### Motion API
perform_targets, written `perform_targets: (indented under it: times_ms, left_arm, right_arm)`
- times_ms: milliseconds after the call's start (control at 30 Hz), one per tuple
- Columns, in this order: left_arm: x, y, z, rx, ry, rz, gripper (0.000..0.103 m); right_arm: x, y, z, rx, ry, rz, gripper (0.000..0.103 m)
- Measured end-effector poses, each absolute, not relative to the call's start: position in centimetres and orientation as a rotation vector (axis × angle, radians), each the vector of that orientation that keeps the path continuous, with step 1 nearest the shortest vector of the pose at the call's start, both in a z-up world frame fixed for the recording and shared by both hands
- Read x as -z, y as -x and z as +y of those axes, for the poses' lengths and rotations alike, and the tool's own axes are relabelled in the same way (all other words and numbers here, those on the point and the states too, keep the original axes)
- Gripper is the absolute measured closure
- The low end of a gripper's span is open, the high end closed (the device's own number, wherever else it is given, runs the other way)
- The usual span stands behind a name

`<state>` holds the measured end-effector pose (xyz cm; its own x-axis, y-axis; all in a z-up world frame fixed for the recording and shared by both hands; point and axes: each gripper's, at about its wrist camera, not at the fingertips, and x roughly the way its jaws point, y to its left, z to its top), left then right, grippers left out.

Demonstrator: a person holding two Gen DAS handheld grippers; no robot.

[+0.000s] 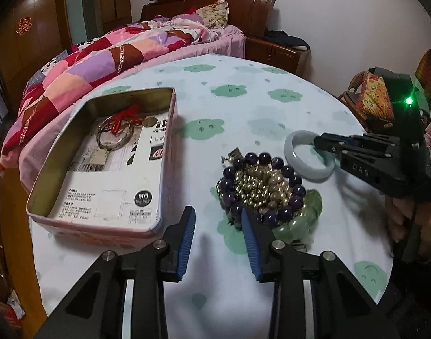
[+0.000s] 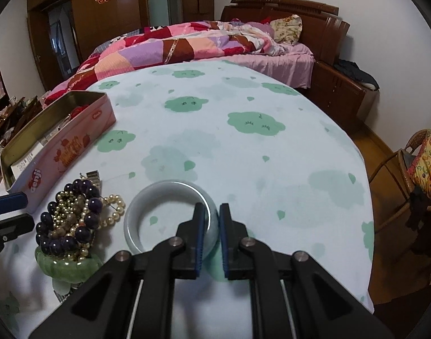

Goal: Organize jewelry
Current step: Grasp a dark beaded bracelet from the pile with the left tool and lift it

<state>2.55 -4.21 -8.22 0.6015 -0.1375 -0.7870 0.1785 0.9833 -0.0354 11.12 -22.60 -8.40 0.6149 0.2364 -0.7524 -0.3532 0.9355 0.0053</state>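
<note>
Right gripper [image 2: 212,217] pinches the pale grey-white jade bangle [image 2: 136,206] — fingers straddling its rim on the tablecloth. Left gripper [image 1: 217,220] gapes wide, empty — beaded pile [image 1: 260,186] just beside.

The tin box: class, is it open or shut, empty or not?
Open, and not empty. The tin box has no lid on; silver bangles tied with red cord lie inside on printed paper.

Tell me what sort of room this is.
Most likely a home bedroom: a bed with a patchwork quilt and wooden headboard, plus dark wooden wardrobes along the wall.
</note>
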Motion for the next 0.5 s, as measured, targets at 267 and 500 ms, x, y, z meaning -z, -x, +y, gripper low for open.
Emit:
perform_targets:
  times_ms: [267,500]
  left_arm:
    - [7.4,-5.3,-6.5,0.232,-0.112,0.877,0.068]
    - [8.6,-7.8,-8.2,0.263,-0.166,0.919,0.068]
  right_arm:
    - [8.4,-11.3,-22.9,-0.32,0.125,0.833,0.091]
    - [8.4,-11.4,-23.0,-0.321,0.122,0.829,0.091]
